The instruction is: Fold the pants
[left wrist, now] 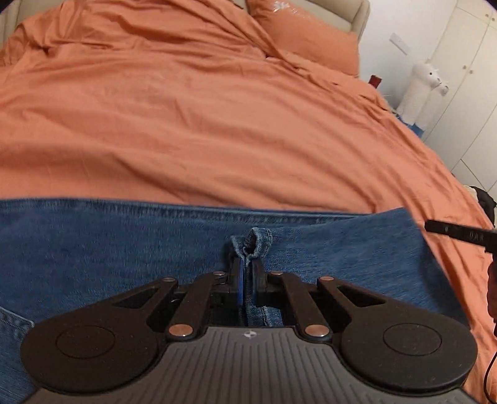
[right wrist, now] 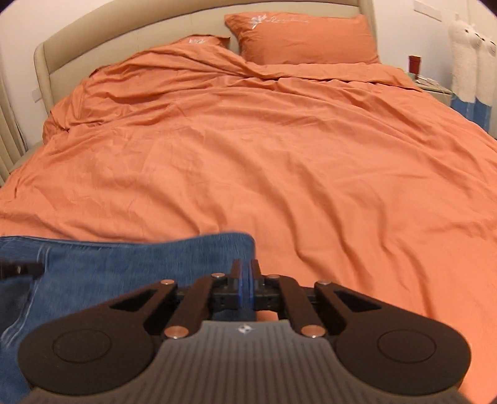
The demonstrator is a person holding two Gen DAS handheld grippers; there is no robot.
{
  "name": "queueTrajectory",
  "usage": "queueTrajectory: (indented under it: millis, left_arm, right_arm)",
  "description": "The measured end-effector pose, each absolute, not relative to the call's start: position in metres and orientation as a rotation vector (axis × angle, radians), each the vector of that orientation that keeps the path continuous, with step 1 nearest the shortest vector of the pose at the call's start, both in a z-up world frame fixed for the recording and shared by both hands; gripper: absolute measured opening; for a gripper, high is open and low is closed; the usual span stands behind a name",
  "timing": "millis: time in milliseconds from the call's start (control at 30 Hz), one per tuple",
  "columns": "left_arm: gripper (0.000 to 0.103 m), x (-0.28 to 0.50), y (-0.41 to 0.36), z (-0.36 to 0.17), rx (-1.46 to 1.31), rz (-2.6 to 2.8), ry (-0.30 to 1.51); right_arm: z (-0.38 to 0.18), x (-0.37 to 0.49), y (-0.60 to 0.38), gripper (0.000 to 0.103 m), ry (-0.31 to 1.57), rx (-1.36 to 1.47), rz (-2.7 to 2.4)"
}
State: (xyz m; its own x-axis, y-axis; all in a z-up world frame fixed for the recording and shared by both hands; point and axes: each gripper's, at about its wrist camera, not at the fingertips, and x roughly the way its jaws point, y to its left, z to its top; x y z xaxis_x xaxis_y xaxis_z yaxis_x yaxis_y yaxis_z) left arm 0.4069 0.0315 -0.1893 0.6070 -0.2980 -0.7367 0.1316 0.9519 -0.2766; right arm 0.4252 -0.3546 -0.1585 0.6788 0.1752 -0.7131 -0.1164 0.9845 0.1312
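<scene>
Blue denim pants (left wrist: 124, 254) lie across the near part of the orange bed. My left gripper (left wrist: 247, 267) is shut on a hem fold of the pants that sticks up between its fingers. In the right wrist view the pants (right wrist: 124, 267) spread to the left, and my right gripper (right wrist: 246, 273) is shut on their right edge. The right gripper's fingertip also shows at the right edge of the left wrist view (left wrist: 459, 234). The left gripper's tip shows at the left edge of the right wrist view (right wrist: 18, 268).
An orange duvet (right wrist: 264, 155) covers the whole bed, with two orange pillows (right wrist: 304, 37) against a beige headboard (right wrist: 124, 28). A white plush toy (right wrist: 466, 62) and a nightstand (right wrist: 431, 87) with a red cup stand at the far right.
</scene>
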Motion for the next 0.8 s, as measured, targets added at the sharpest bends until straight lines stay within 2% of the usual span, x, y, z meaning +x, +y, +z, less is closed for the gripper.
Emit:
queueTrajectory:
  millis: [267, 400, 633, 800]
  left_arm:
    - [0.007, 0.416, 0.033, -0.198, -0.249, -0.237, 0.933]
    - [0.016, 0.412, 0.033, -0.186, -0.252, -0.207, 0.948]
    - [0.016, 0.356, 0.02, -0.146, -0.206, -0.246, 0.849]
    - [0.015, 0.319, -0.011, -0.137, -0.102, -0.27, 0.842]
  right_arm:
    - [-0.212, 0.468, -0.334, 0.0, 0.916, -0.032, 0.157]
    - [-0.198, 0.461, -0.34, 0.0, 0.897, -0.018, 0.149]
    - [-0.148, 0.362, -0.357, 0.001, 0.806, 0.042, 0.191]
    - [-0.149, 0.286, -0.349, 0.001, 0.77, 0.033, 0.217]
